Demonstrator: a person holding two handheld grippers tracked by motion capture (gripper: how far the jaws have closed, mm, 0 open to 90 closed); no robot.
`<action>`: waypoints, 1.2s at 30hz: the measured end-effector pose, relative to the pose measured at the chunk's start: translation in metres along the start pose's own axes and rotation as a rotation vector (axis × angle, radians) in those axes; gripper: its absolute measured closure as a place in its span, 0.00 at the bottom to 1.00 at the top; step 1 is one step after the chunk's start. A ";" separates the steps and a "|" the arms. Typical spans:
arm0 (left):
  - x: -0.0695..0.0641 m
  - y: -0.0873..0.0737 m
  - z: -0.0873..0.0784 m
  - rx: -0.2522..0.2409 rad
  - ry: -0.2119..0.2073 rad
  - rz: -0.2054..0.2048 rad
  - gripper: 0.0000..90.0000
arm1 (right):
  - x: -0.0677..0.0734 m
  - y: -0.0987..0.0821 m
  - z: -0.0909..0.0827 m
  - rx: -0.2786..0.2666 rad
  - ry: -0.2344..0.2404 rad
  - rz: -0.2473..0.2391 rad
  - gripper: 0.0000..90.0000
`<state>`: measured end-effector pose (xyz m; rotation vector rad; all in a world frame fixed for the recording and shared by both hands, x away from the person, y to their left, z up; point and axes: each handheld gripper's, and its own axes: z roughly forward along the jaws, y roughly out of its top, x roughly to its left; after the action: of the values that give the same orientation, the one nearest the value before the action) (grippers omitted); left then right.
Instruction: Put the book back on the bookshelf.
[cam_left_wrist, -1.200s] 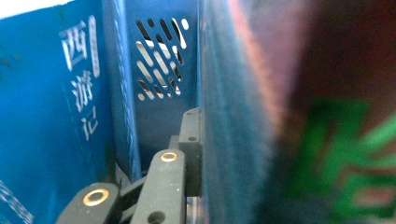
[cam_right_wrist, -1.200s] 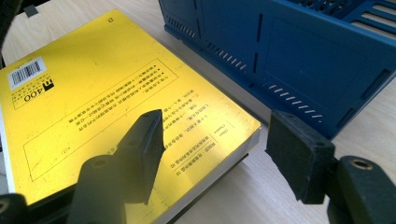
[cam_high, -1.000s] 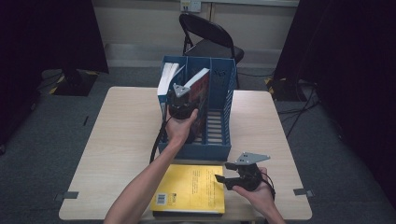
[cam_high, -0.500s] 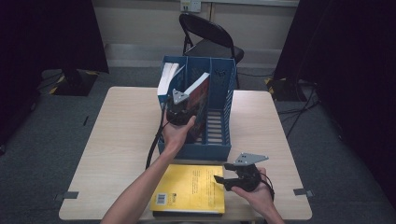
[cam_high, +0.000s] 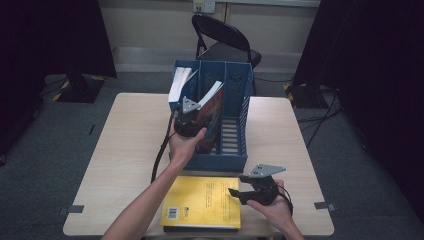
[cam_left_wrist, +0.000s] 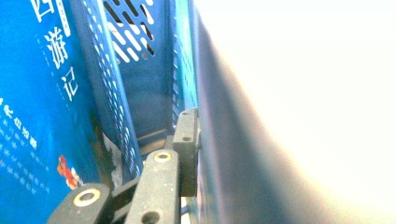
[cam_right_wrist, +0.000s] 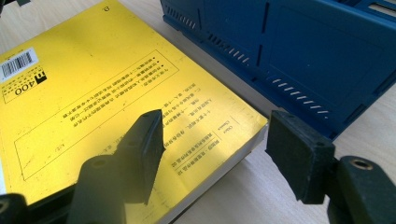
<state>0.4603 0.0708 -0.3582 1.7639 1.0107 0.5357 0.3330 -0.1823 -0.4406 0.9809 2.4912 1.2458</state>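
A blue three-slot file organizer (cam_high: 220, 160) stands mid-table. A red-and-black book (cam_high: 212, 102) leans in its middle slot, and my left gripper (cam_high: 196, 111) is shut on its near edge. In the left gripper view one finger (cam_left_wrist: 186, 140) lies against the book's dark cover (cam_left_wrist: 219, 154); the other is hidden behind it. The jaws have just been opening slightly with the book still between them. A yellow book (cam_high: 202, 202) lies flat at the front edge. My right gripper (cam_high: 239, 186) is open at its right corner (cam_right_wrist: 217, 135), holding nothing.
A white-edged book (cam_high: 179, 82) with a blue cover (cam_left_wrist: 32, 116) stands in the organizer's left slot; the right slot holds nothing. A black folding chair (cam_high: 225, 42) stands beyond the wooden table (cam_high: 125, 140). The organizer's front wall (cam_right_wrist: 317, 56) is close to my right gripper.
My left hand and the red book have shifted slightly down and toward me in the middle slot. The right gripper has kept still.
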 end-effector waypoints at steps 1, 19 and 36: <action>0.000 0.000 0.000 0.000 0.000 0.000 0.79 | 0.000 0.000 0.000 0.000 0.000 0.000 0.40; 0.003 -0.005 -0.010 0.025 -0.071 0.010 0.71 | 0.000 0.000 0.001 0.004 0.000 -0.001 0.40; 0.008 0.006 -0.017 0.130 -0.087 0.042 0.62 | 0.000 0.000 0.002 0.006 0.004 -0.003 0.40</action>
<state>0.4546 0.0850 -0.3463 1.9102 0.9680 0.4238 0.3332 -0.1810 -0.4417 0.9771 2.4999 1.2413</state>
